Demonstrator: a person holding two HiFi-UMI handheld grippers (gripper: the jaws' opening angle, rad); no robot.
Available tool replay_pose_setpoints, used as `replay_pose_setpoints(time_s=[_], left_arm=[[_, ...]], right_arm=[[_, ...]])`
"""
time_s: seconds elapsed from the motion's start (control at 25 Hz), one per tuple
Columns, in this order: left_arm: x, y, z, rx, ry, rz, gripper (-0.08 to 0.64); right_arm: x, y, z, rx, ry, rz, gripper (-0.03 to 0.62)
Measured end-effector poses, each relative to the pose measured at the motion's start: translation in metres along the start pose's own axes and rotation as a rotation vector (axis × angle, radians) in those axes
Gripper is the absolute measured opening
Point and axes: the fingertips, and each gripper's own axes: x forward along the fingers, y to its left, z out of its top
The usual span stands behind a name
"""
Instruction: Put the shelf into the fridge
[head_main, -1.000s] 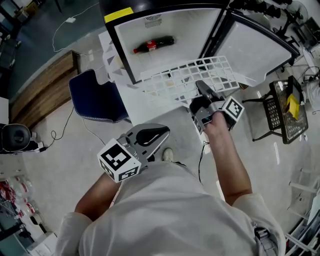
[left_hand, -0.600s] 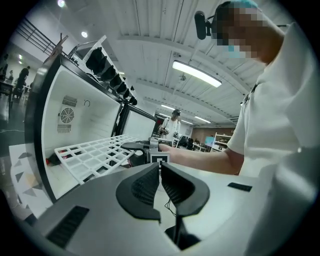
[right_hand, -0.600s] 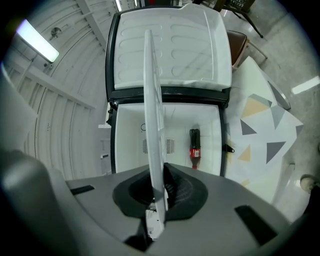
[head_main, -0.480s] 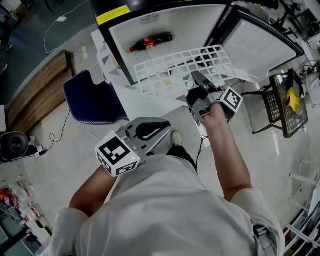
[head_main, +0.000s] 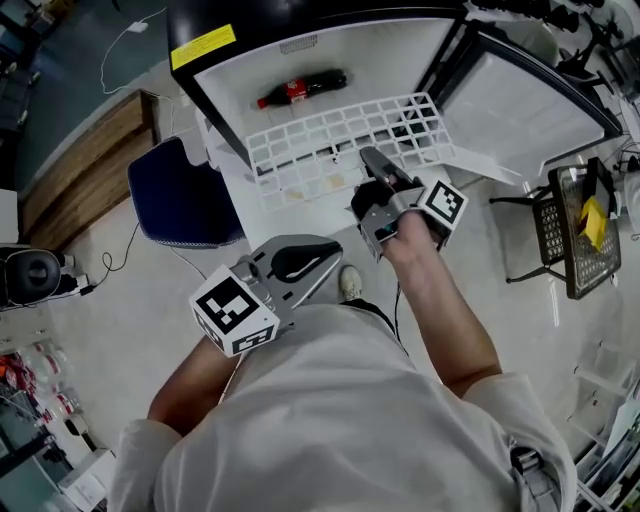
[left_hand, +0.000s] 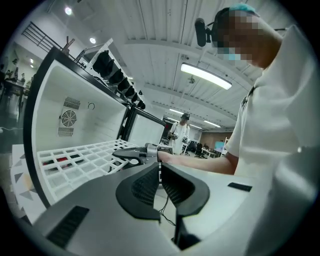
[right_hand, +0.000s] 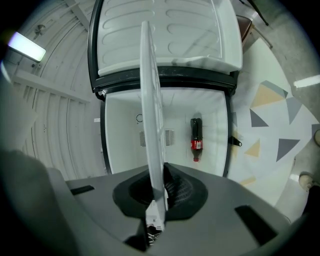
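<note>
Pale workshop floor (head_main: 100, 300) with coloured triangle marks, blue chair (head_main: 185, 195) at left, wire rack (head_main: 575, 225) at right; open fridge (head_main: 380, 50) ahead of the person, its door (head_main: 520, 90) swung out to the right; cola bottle (head_main: 300, 88) lies on its side inside the fridge.

White grid shelf (head_main: 340, 140) is in the air at the fridge mouth, roughly level, far edge at the opening, not seated on any support; the bottle shows beyond and through it. Right gripper (head_main: 372, 160) has its fingers clamped on the shelf's near edge; the right gripper view shows the shelf edge-on, running straight out from between the fingers toward the cavity. Left gripper (head_main: 325, 265) hangs low near the person's body, well apart from the shelf; fingers closed together, nothing between them; not helping.

Step in hand, as judged: carry and line-up, insertion just starting; shelf is one-handed and cantilevered, so likely to sag or twist.

Next move calls for: pushing the shelf forward into the cavity, level and square to the side walls; finding the side supports, which cannot be made out here; clearing the bottle beneath; letting go only once both sides rest.
</note>
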Motion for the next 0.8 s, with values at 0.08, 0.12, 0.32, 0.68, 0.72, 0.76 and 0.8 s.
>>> replay_pose_setpoints(time_s=[0.08,0.12,0.32,0.68,0.72,0.76,0.8], left_arm=[[0.002,0.003,0.0,0.005,0.002,0.008,0.028],[0.002,0.005,-0.001,0.001,0.0,0.015,0.028],[0.0,0.008,-0.001,0.002,0.001,0.019,0.028],[-0.001,0.013,0.002,0.01,0.0,0.024,0.028],[-0.001,0.014,0.002,0.01,-0.001,0.026,0.028],[-0.001,0.014,0.002,0.009,-0.002,0.027,0.028],[-0.001,0.015,0.003,0.009,-0.003,0.029,0.028]], right_arm=[[0.002,0.0,-0.004,0.002,0.014,0.003,0.026],[0.003,0.0,-0.005,0.005,0.015,0.005,0.026],[0.008,-0.002,0.002,-0.005,-0.006,0.003,0.026],[0.021,0.002,0.007,-0.018,-0.001,0.012,0.026],[0.021,0.002,0.008,-0.018,-0.001,0.013,0.026],[0.022,0.002,0.009,-0.019,0.0,0.014,0.026],[0.023,0.002,0.009,-0.02,0.001,0.012,0.026]])
